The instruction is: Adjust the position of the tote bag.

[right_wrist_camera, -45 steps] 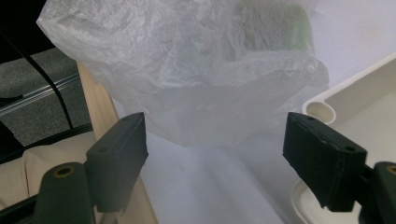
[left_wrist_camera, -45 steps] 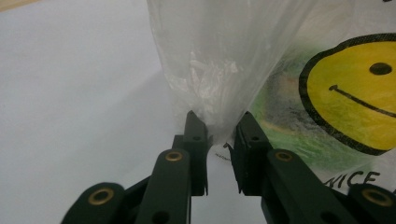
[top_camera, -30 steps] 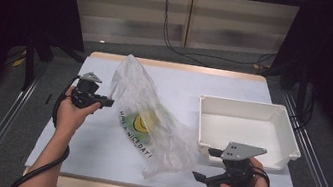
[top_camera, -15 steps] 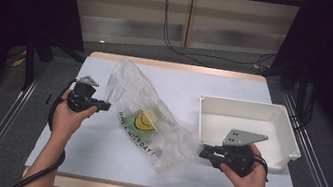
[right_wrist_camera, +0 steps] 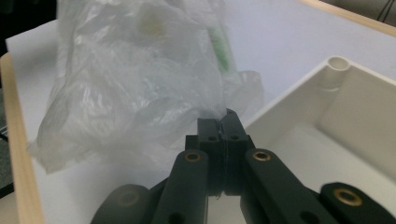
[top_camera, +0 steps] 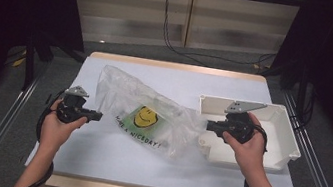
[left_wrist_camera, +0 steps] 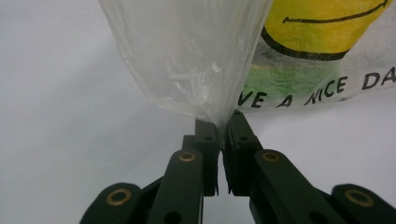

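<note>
The right tongs (top_camera: 210, 126) have just been closing, and now they are pressed together on a fold of the bag (top_camera: 150, 116); in the right gripper view the thin plastic (right_wrist_camera: 140, 93) is gathered into the tips of the jaws. One second ago these tongs were spread wide near the front edge of the desk (top_camera: 93, 158), not touching the bag. Since then the right hand went up and toward the tray (top_camera: 285, 143), and it now sits over the left wall of the tray.

The left tongs (top_camera: 99, 116) are also pinching the bag, at its left end. In the left gripper view the plastic (left_wrist_camera: 187, 60) comes down to a point between the two jaws. This grip was there a second ago too, but the left hand has moved a little nearer to the person.

The bag lies on the middle of the desk, between the two hands, with the yellow smiley print facing up. Its right end reaches the tray and is lifted a little by the right grip.

So I think the bag is now held at both ends, which was not so before. This probably means the next step is to lift or stretch it, perhaps to bring it to the tray. The plastic is thin and slippery, so a grip on one small fold could slide out if the pull is too strong.
</note>
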Available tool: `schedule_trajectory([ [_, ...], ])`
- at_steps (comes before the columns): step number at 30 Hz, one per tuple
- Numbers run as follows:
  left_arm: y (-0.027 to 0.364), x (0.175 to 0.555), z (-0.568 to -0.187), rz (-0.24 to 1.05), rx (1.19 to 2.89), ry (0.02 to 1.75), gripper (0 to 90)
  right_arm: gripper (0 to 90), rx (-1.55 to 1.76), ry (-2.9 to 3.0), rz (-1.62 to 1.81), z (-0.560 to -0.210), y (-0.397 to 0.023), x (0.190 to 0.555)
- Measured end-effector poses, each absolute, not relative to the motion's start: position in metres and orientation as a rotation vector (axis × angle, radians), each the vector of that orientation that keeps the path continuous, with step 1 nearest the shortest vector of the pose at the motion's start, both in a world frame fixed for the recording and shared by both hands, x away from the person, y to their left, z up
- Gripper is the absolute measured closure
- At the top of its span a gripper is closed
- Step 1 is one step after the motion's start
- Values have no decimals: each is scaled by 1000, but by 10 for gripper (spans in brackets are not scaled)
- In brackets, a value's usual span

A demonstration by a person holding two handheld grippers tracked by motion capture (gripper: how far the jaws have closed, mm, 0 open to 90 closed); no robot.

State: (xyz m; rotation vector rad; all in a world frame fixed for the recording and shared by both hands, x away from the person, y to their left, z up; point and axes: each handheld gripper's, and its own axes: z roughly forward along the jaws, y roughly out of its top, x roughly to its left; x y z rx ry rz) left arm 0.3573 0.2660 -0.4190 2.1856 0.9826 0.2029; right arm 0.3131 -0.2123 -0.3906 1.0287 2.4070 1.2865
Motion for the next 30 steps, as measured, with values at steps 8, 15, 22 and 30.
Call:
schedule_trajectory([
  [8, 264, 350, -418, 201, 2206, 963, 854, 900, 1097, 2403, 1232, -398, -218, 342],
  [15, 258, 346, -419, 182, 2239, 931, 853, 900, 1154, 2379, 1201, -404, -222, 361],
  [22, 259, 357, -431, 278, 2200, 1003, 426, 900, 1148, 2385, 1190, -405, -218, 366],
  [30, 252, 388, -446, 304, 2137, 1023, 233, 900, 1129, 2397, 1187, -406, -215, 367],
])
